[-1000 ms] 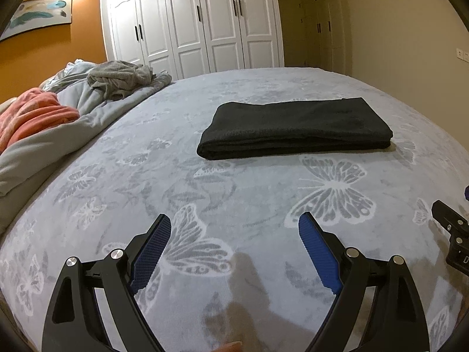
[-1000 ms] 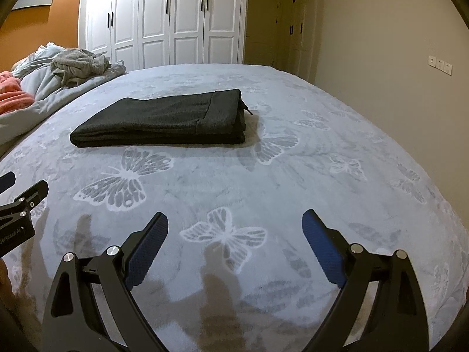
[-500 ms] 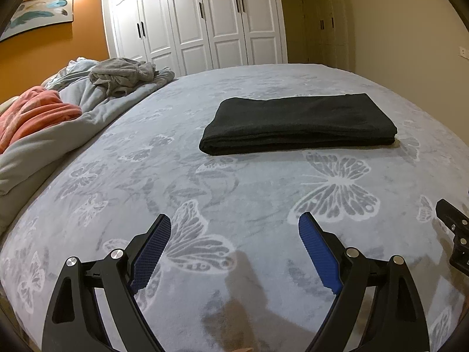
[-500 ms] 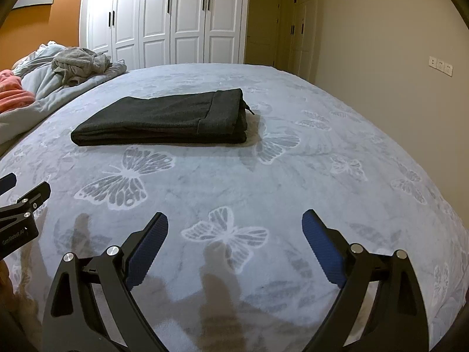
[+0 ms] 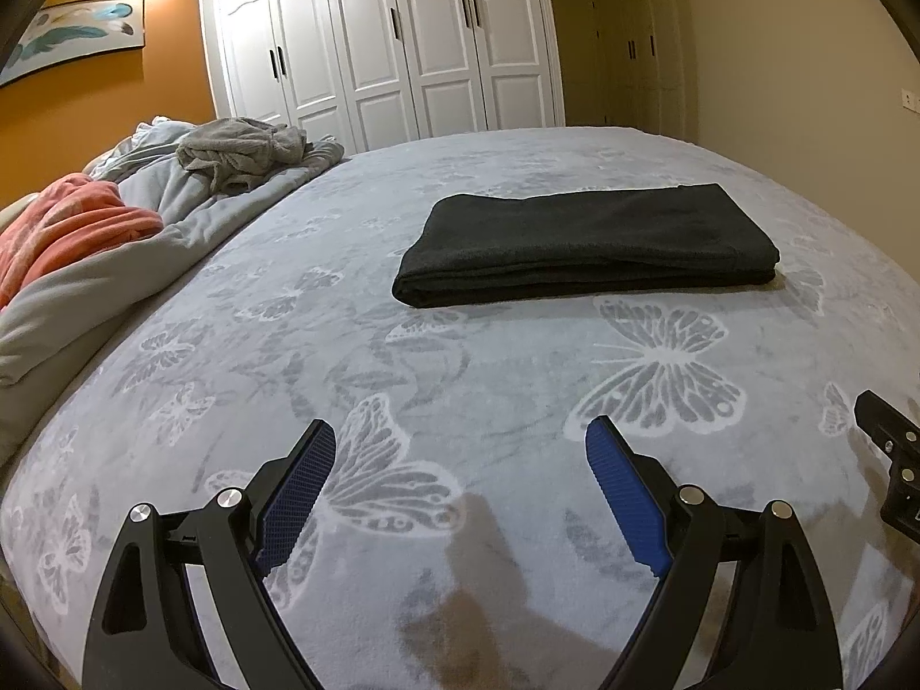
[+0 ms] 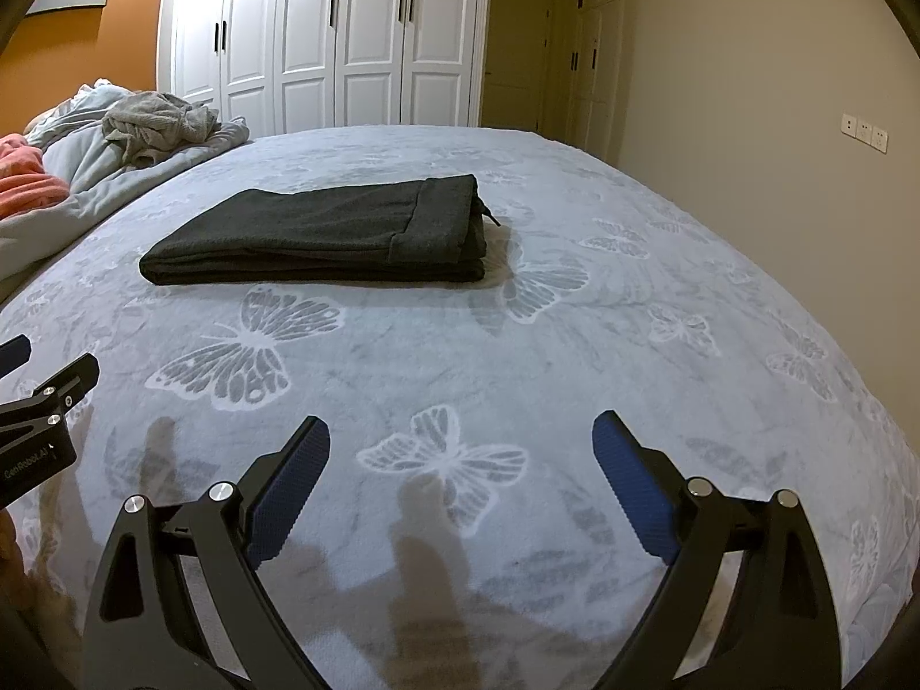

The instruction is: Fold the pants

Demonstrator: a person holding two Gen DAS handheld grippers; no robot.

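Dark pants [image 5: 586, 241] lie folded in a flat rectangle on the bed [image 5: 460, 379], mid-surface, well ahead of both grippers. Rt view shows the waistband end [image 6: 437, 218] w/ a drawstring tip [image 6: 491, 219] poking out on the far right side; the layers underneath are stacked, count unclear.

Left gripper [image 5: 460, 489]: jaws spread wide, nothing between them, hovering over the butterfly-print blanket. Right gripper [image 6: 460, 483]: same, spread & empty. Each gripper's edge peeks into the other's view, mostly cut off.

No containers in sight. Along the bed's left side: rumpled grey bedding [image 5: 149, 241], a grey garment [image 5: 241, 155] heaped on top, and an orange blanket [image 5: 63, 224] partly cut by the frame edge. White wardrobe [image 5: 391, 40] behind; its lower part is hidden by the bed.
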